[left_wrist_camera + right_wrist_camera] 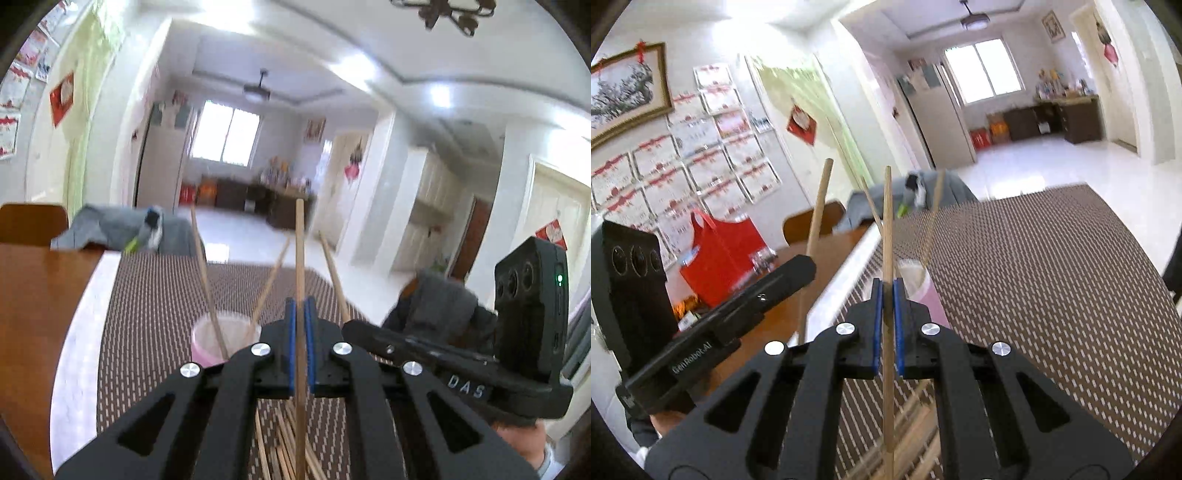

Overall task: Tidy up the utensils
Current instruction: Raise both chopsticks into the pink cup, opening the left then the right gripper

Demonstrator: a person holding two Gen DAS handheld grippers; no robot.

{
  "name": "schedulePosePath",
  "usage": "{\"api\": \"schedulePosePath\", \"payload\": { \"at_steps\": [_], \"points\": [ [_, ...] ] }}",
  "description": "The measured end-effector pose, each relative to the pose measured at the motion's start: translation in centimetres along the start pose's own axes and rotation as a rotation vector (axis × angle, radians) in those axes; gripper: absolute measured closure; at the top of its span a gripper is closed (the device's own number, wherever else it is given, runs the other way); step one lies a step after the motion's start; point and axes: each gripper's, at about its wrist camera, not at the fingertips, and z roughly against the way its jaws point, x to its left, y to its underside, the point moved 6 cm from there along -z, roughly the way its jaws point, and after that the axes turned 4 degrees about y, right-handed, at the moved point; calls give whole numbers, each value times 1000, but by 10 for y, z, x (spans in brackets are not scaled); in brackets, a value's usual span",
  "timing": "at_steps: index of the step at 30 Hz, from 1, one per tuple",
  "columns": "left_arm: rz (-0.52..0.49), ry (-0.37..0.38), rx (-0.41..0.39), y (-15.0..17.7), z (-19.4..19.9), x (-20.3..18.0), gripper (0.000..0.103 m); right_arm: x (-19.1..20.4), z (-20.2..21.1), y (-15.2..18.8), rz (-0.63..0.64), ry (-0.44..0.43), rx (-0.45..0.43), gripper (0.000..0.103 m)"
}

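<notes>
My left gripper is shut on a wooden chopstick that stands upright between its blue pads. My right gripper is shut on another upright chopstick. A pink cup stands on the woven mat just ahead of the left gripper, with two chopsticks leaning in it; it also shows in the right wrist view. A pile of loose chopsticks lies on the mat under both grippers. The right gripper's body shows at the right of the left wrist view, the left gripper's body at the left of the right wrist view.
The brown woven mat covers the wooden table. A red bag stands on the table at the left. A grey cloth hangs on a chair at the far edge. A wooden chair back stands beside it.
</notes>
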Motion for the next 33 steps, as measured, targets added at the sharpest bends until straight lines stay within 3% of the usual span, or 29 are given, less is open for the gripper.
{"api": "schedulePosePath", "payload": {
  "at_steps": [10,20,25,33],
  "points": [
    [11,-43,-255,-51,-9,20,98,15,-38,-43,2,-17,-225,97],
    [-17,-166,-443,-65,-23,32,98,25,-59,-65,25,7,-350,97],
    [-37,-233,-472,-63,-33,40,98,22,-66,-67,36,38,-395,97],
    [-56,-253,-436,-46,-48,46,98,13,-78,-63,16,58,-421,97]
  ]
}}
